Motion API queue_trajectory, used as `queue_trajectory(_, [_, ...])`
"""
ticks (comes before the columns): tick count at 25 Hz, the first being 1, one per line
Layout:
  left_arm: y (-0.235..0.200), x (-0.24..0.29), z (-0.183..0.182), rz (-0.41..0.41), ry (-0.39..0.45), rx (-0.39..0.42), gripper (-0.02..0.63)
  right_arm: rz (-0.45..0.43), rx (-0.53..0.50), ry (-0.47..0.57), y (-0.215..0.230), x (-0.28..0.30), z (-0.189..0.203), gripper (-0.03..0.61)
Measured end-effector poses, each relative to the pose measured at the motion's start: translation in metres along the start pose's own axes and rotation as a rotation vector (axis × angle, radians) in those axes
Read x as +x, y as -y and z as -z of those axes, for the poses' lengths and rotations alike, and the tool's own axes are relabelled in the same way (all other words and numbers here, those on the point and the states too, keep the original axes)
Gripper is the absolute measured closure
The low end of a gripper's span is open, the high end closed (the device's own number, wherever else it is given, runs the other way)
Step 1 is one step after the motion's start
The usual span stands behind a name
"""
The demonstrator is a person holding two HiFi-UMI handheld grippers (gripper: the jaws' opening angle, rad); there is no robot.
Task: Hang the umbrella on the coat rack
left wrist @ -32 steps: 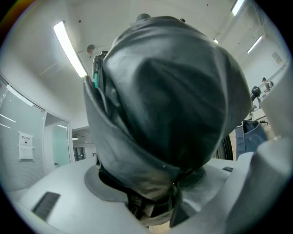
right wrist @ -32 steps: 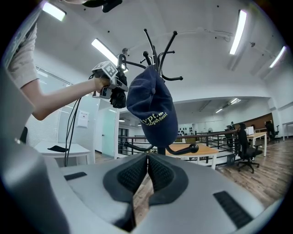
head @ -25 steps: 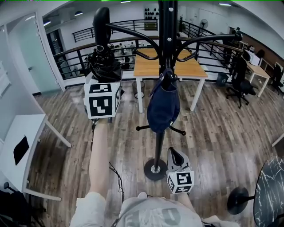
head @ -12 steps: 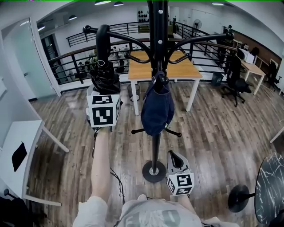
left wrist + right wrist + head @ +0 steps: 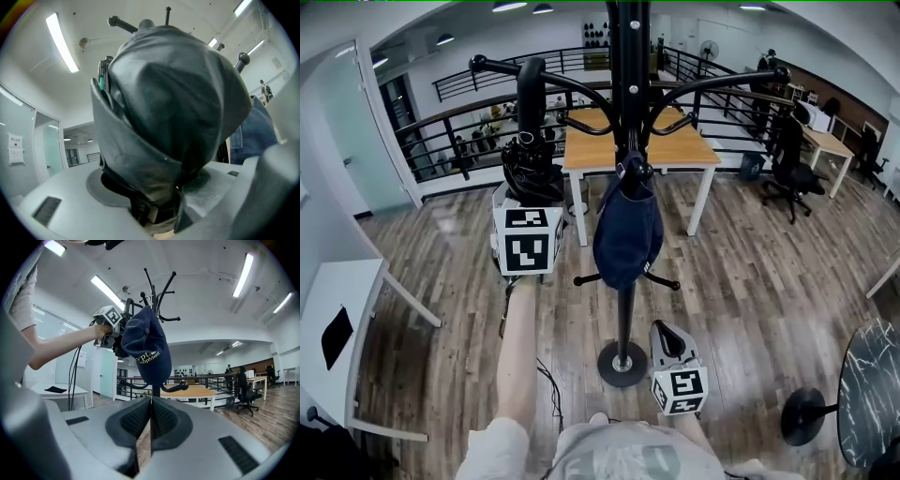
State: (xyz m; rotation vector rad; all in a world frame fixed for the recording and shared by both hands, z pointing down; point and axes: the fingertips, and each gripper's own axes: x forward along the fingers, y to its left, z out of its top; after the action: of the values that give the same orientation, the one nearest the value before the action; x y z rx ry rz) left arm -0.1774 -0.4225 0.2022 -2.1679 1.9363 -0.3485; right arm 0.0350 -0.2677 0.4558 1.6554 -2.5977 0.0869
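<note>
Now, hanging step judged in hand: umbrella (image 5: 530, 164) clamped round folded canopy by left gripper (image 5: 528, 202), jaws spread wide on bundle, just beside coat rack (image 5: 630, 84) pole. Long axis upright, handle (image 5: 530, 94) pointed up, crossed over rack arm (image 5: 499, 69); hooking not confirmed. Next: handle to be settled on arm, grip released. Empty right gripper (image 5: 668, 333) closed near rack base.

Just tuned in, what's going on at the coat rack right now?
A person is working two handheld claws at a coat rack. The left claw is closed on a folded black umbrella, held up beside one of the rack's upper arms. I can't tell whether its handle is hooked over that arm yet. The right claw is shut and empty, held low in front of the rack. A navy cap hangs on the rack.
</note>
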Motion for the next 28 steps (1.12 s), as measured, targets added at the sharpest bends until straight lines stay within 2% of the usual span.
queue_trajectory(19, [0.057, 0.019, 0.018, 0.102, -0.030, 0.023, 0.333, 0.000, 0.005, -0.017, -0.002, 0.001, 0.008, 0.548])
queue_trajectory(25, [0.086, 0.027, 0.054, 0.128, -0.106, 0.095, 0.333, 0.003, 0.016, -0.028, -0.001, -0.001, 0.013, 0.548])
queue_trajectory(28, [0.096, 0.028, 0.063, 0.138, -0.093, 0.066, 0.333, 0.004, 0.024, -0.041, -0.002, -0.003, 0.020, 0.548])
